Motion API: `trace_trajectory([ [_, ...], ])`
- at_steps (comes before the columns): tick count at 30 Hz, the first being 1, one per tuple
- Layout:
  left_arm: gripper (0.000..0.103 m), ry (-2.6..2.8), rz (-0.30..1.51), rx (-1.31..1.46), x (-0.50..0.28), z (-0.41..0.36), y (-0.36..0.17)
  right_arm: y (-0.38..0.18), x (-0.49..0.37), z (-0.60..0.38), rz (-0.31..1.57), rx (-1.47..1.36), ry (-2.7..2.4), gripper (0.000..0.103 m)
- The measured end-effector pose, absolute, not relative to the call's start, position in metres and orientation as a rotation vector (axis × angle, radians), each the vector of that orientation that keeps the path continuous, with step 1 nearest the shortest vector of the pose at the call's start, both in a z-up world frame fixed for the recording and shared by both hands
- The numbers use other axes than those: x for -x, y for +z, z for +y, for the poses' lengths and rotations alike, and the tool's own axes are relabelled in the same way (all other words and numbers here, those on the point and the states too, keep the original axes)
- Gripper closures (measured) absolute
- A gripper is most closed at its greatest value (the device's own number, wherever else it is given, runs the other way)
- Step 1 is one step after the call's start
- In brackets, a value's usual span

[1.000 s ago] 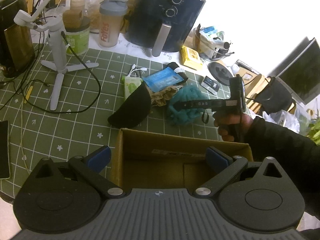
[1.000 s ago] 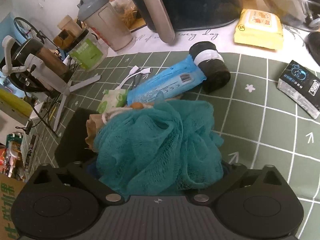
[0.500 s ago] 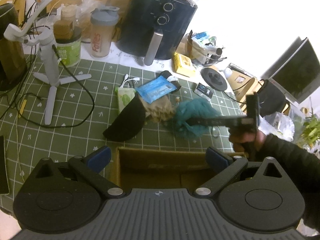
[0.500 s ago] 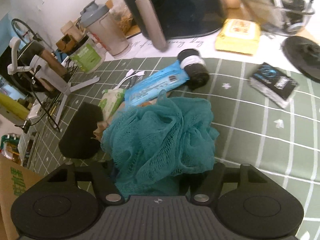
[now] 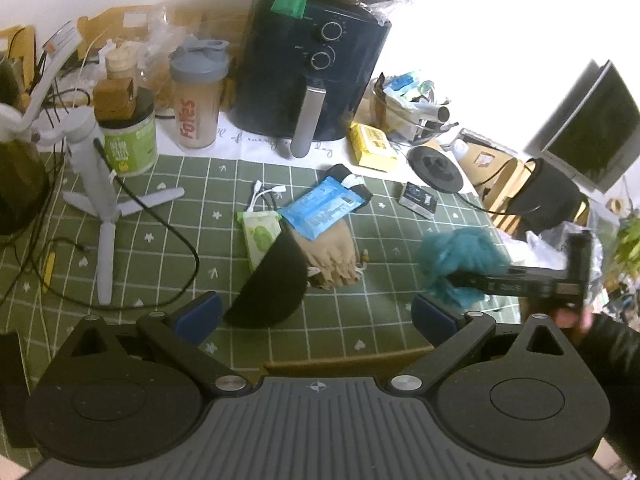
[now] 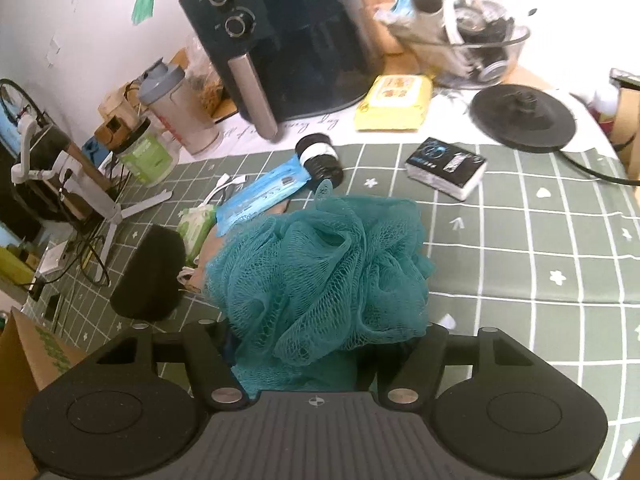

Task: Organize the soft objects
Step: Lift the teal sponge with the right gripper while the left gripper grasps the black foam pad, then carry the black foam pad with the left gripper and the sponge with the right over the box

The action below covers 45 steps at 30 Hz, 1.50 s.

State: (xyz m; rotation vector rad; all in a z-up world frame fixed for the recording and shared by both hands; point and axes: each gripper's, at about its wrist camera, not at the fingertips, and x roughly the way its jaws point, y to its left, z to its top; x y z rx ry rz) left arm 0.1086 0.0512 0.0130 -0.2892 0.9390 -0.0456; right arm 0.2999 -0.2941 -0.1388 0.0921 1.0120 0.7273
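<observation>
Right gripper [image 6: 316, 340], nearest: clamped on the teal mesh bath pouf [image 6: 320, 264], which bulges out past both fingers toward 12 o'clock. In the left wrist view the same pouf [image 5: 460, 268] hangs clear of the green grid mat [image 5: 168, 240], off at 3 o'clock. My judgement: almost weightless, springy, no fragility; the netting squashes a lot, so a bite through the dense middle holds better than a pinch on loose frills, which would slide or snag.

Left gripper [image 5: 316, 312]: jaws spread wide, nothing between the blue pads.

Cardboard box [image 6: 24, 360] edge at 8 o'clock in the right wrist view; likely the drop spot.

Farther out, at 12 o'clock from the left gripper: black dome-shaped soft piece [image 5: 272, 284], floppy-looking; I'd take it at the rim. Touching it, tan gloves [image 5: 328, 256], limp; grab mid-bundle. Beyond, green wipes pack [image 5: 260, 232] and blue pack [image 5: 320, 210], probably squashy but slick film.

Farthest: air fryer [image 5: 308, 68].
</observation>
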Motion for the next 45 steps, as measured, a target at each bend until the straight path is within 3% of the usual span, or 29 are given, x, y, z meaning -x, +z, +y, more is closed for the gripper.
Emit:
trace_trajectory([
  [14, 0.0, -0.197, 0.967, 0.111, -0.151, 0.056, -0.02, -0.104, -0.272, -0.321, 0.931, -0.116, 0.694, 0.036],
  [32, 0.001, -0.379, 1.18, -0.139, -0.218, 0.046, -0.128, -0.084, -0.249, -0.342, 0.898, -0.167, 0.646, 0.036],
  [34, 0.021, -0.378, 1.194, -0.154, -0.22, 0.046, -0.135, -0.083, -0.246, -0.344, 0.896, -0.173, 0.636, 0.036],
  [36, 0.026, -0.378, 1.215, -0.166, -0.223, 0.045, -0.141, -0.081, -0.244, -0.346, 0.892, -0.18, 0.628, 0.036],
  [37, 0.036, -0.38, 1.215, -0.177, -0.223, 0.044, -0.143, -0.08, -0.243, -0.347, 0.89, -0.183, 0.624, 0.036],
  [45, 0.044, -0.362, 1.159, -0.157, -0.221, 0.047, -0.132, -0.074, -0.232, -0.353, 0.876, -0.189, 0.604, 0.037],
])
